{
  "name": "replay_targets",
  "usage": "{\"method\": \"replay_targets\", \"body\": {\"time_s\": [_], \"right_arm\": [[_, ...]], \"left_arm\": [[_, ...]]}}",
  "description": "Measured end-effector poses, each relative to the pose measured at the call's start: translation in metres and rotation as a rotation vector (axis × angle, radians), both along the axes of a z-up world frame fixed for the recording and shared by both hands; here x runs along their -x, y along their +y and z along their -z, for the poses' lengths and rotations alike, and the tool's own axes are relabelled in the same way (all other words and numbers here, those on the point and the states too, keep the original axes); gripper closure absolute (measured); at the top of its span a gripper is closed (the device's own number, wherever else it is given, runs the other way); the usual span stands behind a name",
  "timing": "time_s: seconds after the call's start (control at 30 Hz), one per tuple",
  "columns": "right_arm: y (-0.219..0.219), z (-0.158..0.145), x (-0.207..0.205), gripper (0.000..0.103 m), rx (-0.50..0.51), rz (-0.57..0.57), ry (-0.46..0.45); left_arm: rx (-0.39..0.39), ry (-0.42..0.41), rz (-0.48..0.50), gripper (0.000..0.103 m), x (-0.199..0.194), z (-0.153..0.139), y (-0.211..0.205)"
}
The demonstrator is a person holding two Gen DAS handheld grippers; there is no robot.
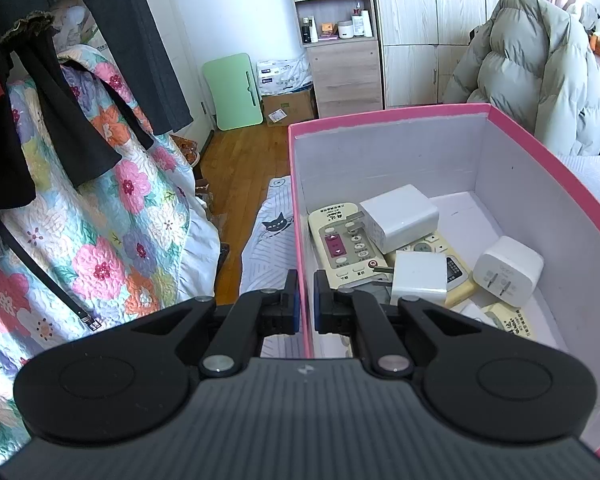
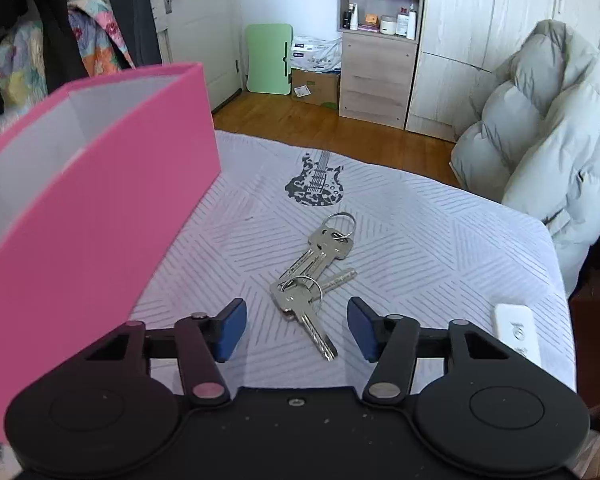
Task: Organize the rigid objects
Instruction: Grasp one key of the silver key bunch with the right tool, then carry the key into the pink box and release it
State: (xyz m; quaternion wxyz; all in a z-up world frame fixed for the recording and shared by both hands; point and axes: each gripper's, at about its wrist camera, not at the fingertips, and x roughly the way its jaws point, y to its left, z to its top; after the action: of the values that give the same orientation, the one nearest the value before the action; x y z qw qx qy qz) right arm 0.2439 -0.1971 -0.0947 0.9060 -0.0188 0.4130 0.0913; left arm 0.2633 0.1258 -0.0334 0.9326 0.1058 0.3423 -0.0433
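While the left gripper [image 1: 306,300] stays out of the picking and simply pinches the near wall of the pink box [image 1: 388,114], clenched on the cardboard at the lower centre of its view, the risk sits with the right gripper [image 2: 296,326], whose blue pads stand apart with nothing pressed between them. The bunch of keys [image 2: 314,276] lies flat on the patterned cloth [image 2: 440,240] in the middle of the right view, its nearest blade reaching down into the gap between the jaws — the pads touch no metal yet. Flat, thin keys on soft fabric are, I judge, awkward: the pads could close above the blade and slide off it, or bite into the cloth and drag it along. The keys hang on two linked rings [image 2: 342,224], so a grip on one blade would leave the others swinging, and they could catch the pink rim on the way over. The box, at the left of that view, already holds two remotes [image 1: 342,246] and white chargers [image 1: 400,218] heaped toward its near left corner; keys dropped there might slip under them. A small white device [image 2: 516,330] at the lower right edge of the cloth sits close enough that a wide sweep could knock it off.
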Motion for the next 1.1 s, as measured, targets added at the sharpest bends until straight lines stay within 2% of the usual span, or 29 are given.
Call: {"method": "replay_targets", "body": {"time_s": [0.13,0.23,0.3,0.47,0.7,0.77,0.9,1.1], "right_arm": [[0.008,0.005,0.003,0.046,0.024,0.013,-0.054],[0.011,0.003,0.008,0.073,0.030,-0.002,-0.093],[0.013,-0.003,0.014,0.073,0.039,-0.008,-0.126],[0.011,-0.024,0.035,0.073,-0.008,0.018,-0.214],[0.017,-0.066,0.058,0.073,-0.048,0.006,-0.310],[0.021,-0.080,0.062,0.073,-0.064,-0.010,-0.320],[0.032,-0.110,0.075,0.073,-0.127,-0.112,-0.356],[0.047,-0.141,0.077,0.073,-0.269,-0.179,-0.326]], "left_arm": [[0.013,0.001,0.002,0.097,0.000,0.000,0.001],[0.011,0.002,0.000,0.097,0.000,0.000,0.001],[0.008,0.002,-0.001,0.097,0.000,0.000,0.000],[0.013,-0.002,-0.002,0.097,0.000,0.000,0.000],[0.006,-0.002,-0.002,0.097,0.001,0.000,-0.001],[0.007,-0.002,-0.001,0.097,0.001,0.000,-0.001],[0.004,-0.007,-0.003,0.097,0.001,0.001,-0.002],[0.002,-0.006,-0.001,0.097,0.002,0.001,-0.004]]}}
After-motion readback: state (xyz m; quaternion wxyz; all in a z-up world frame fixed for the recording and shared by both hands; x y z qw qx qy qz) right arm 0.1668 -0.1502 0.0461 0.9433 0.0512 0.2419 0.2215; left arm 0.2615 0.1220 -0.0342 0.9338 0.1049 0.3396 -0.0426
